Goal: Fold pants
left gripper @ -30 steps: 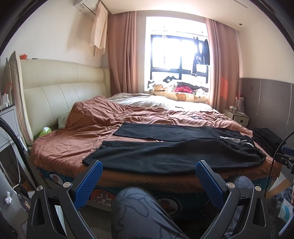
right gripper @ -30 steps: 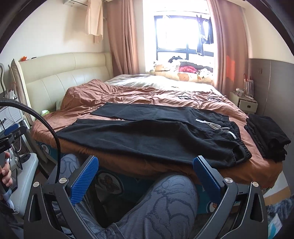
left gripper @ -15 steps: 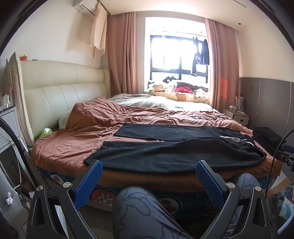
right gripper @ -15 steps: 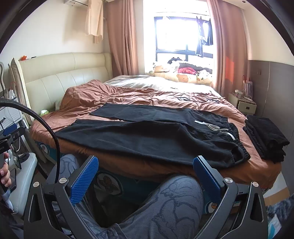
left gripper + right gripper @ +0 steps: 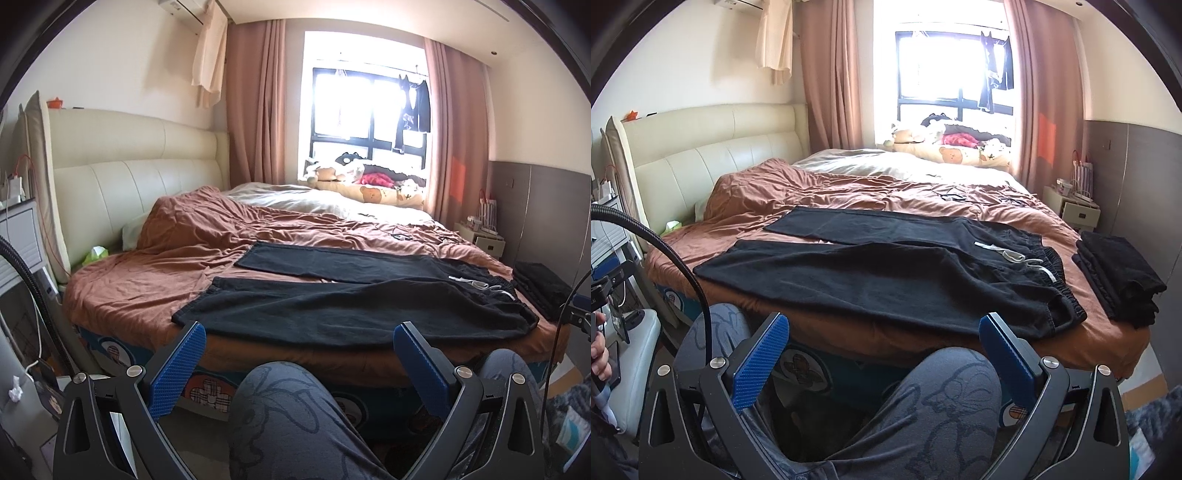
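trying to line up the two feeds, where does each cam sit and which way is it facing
Left wrist: on the left gripper, low before the bed's near edge, facing the black pants; open blue fingers, a knee.
Right wrist: on the right gripper, further toward the waistband, facing the same way; open fingers, both knees, a hand at left.
Shared: pants, bed, folded black stack, window.

no legible text, labels or nos.
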